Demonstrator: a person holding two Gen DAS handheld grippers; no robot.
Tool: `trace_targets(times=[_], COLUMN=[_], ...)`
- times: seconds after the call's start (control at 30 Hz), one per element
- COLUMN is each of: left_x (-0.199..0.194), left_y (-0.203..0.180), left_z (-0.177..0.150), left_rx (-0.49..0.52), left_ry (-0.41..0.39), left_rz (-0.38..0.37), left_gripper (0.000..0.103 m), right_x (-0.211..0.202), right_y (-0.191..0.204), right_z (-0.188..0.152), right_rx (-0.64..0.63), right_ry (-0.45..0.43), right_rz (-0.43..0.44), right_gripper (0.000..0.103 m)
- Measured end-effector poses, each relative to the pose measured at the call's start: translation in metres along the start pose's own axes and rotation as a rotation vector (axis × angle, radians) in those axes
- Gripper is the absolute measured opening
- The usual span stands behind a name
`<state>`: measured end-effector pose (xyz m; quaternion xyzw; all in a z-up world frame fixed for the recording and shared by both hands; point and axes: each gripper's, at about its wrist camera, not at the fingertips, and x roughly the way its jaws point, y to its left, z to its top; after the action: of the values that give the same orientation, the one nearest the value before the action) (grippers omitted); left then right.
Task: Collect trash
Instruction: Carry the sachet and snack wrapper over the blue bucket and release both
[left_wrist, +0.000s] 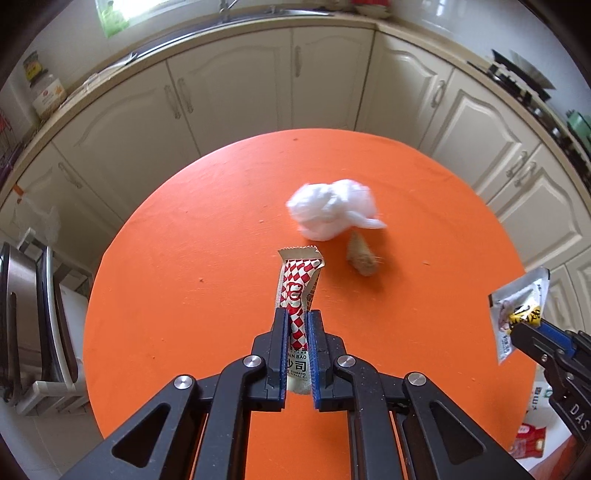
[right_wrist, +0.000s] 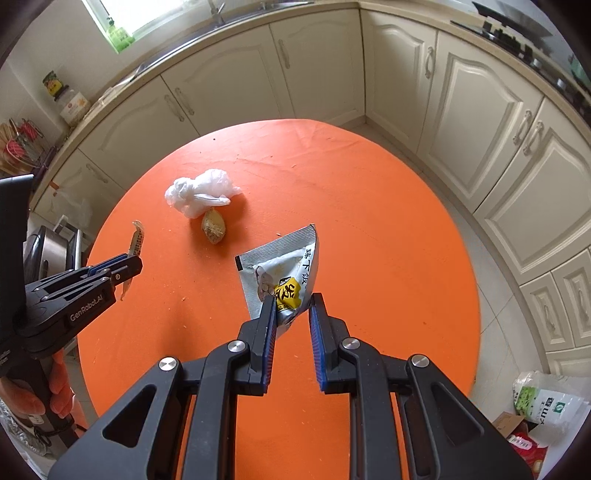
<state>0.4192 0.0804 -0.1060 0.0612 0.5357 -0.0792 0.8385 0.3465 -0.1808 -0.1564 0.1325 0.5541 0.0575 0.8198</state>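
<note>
Both thin packets could slip: the left tool (left_wrist: 298, 317) pinches a slick red-and-white checked sauce sachet (left_wrist: 297, 291) along its middle, while the right tool (right_wrist: 293, 304) clamps only the bottom corner of a glossy foil snack pouch (right_wrist: 282, 271). Both hang clear above the orange counter (right_wrist: 388, 240). The crumpled white plastic bag (right_wrist: 199, 192) (soft, puffy) and a rough brown lump (right_wrist: 213, 229) touching it lie on the cloth, awaiting collection.

Even, soft daylight from a window (right_wrist: 110, 22) at upper left; shadows on the orange table (right_wrist: 369, 221) faint. Heavy fisheye bowing with dark vignette at corners. Left view shows motion blur on the white plastic bag (left_wrist: 332, 208); right view sharp.
</note>
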Motion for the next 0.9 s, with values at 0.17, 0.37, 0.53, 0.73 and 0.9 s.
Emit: trace_targets(times=[0.17,0.37,0.53,0.73,0.9], left_x=[-0.020,-0.031,-0.026,-0.016,0.000], left_y=[-0.040,-0.105,-0.160,-0.232,-0.301], left_z=[-0.010,-0.026,-0.034,-0.038,-0.040], left_rx=[0.065,0.172,0.259,0.366,0.480], left_ry=[-0.029,-0.040,-0.016,0.013,0.036], left_rz=[-0.009,-0.036,-0.050,-0.068,-0.085], left_gripper=[0.006,0.006,0.005,0.005,0.005], right_x=[-0.025,-0.052,-0.065,-0.077,-0.086], right_y=[-0.023,-0.072,-0.118,-0.182,-0.232], right_z=[-0.016,-0.041,-0.060,-0.084,-0.103], right_rx=[0.039,0.119,0.200,0.313,0.407], right_ry=[-0.040,-0.075,-0.090,-0.107,-0.110], right_rz=[-0.005,-0.032,-0.051,-0.057,-0.081], right_gripper=[0.017,0.017,0.017,0.017,0.017])
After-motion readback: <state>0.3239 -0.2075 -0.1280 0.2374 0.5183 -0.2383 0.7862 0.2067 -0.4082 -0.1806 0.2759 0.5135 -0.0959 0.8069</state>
